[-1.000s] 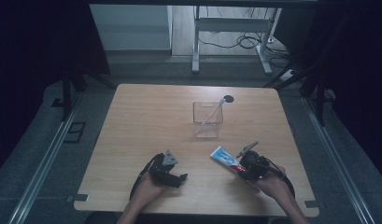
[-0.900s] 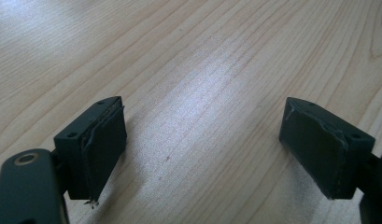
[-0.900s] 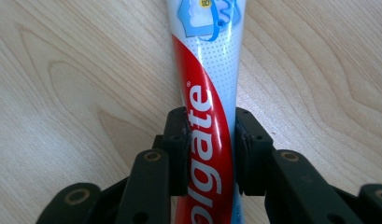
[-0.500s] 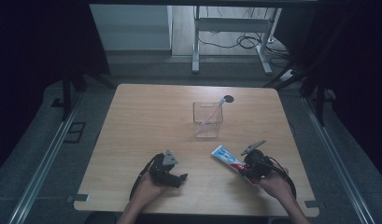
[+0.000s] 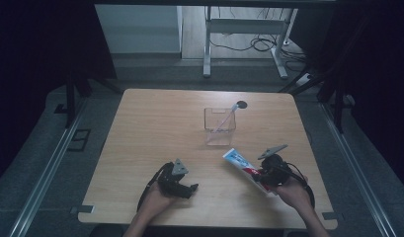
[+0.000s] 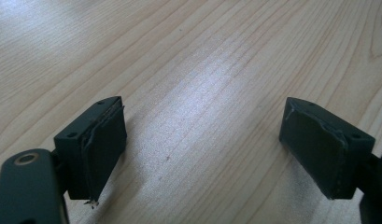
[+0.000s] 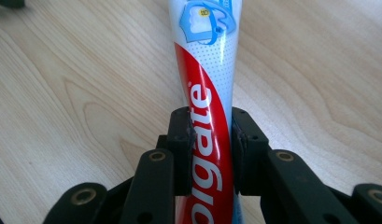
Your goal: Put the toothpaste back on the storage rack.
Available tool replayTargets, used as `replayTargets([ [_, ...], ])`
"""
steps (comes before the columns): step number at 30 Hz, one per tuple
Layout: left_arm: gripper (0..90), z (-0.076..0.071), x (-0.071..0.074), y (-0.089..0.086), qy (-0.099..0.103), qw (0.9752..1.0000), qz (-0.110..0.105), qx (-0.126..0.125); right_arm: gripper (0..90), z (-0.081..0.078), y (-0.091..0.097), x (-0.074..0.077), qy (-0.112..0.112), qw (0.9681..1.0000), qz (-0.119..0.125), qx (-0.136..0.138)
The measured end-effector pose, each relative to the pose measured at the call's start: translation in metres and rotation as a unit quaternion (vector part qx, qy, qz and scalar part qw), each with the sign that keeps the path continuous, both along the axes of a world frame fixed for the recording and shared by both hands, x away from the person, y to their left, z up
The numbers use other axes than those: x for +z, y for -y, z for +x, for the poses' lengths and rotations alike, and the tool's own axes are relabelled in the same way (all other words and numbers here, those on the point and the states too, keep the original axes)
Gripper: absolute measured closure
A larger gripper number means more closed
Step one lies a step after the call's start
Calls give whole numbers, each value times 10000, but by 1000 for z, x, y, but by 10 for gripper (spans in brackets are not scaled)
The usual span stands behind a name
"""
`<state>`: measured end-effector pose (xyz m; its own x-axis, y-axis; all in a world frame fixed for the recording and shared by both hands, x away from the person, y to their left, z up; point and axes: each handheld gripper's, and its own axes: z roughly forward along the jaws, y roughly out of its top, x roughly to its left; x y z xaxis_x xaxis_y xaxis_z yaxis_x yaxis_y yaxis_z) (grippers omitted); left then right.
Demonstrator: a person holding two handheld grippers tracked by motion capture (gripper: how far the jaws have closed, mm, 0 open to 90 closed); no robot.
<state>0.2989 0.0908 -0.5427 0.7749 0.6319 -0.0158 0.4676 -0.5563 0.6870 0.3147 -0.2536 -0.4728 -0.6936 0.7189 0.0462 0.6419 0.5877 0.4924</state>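
Right gripper (image 5: 262, 174) sits near the table's (image 5: 155, 123) front right edge, nearer the person than the clear box (image 5: 220, 126), its jaws pinching a toothpaste tube (image 5: 241, 164) across the red band of its label. In the right gripper view the tube (image 7: 210, 84) runs straight away between the pads (image 7: 183, 140), and its far end is cut off by the top of the frame; its near end is hidden under the gripper's linkage. From above, the tube lies slanted on the wood, its white and blue end pointing toward the box. The right hand (image 5: 294, 190) wraps the gripper from behind, forearm coming in from the bottom edge. Left gripper (image 5: 182, 186) lies front and left of the box, held low by the left hand (image 5: 157, 200), its jaws spread wide over bare wood (image 6: 198, 93). A thin stick-like thing (image 5: 225, 118) leans inside the box; what it is cannot be made out in the dim light.
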Motion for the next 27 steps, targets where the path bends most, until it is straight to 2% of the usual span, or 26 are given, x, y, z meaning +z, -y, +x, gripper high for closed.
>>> replayTargets([
  [11, 149, 0, 0, 0, -4, 10000, -2, 3, 721, -1, 4, 23, 193, 9991, 377, 3],
  [18, 149, 0, 0, 0, 0, 10000, -7, 10, 723, 0, 0, 38, 345, 9985, 426, 22],
  [27, 149, 0, 0, 0, -12, 10000, -5, 10, 726, 3, -9, 46, 337, 9984, 441, 110],
])
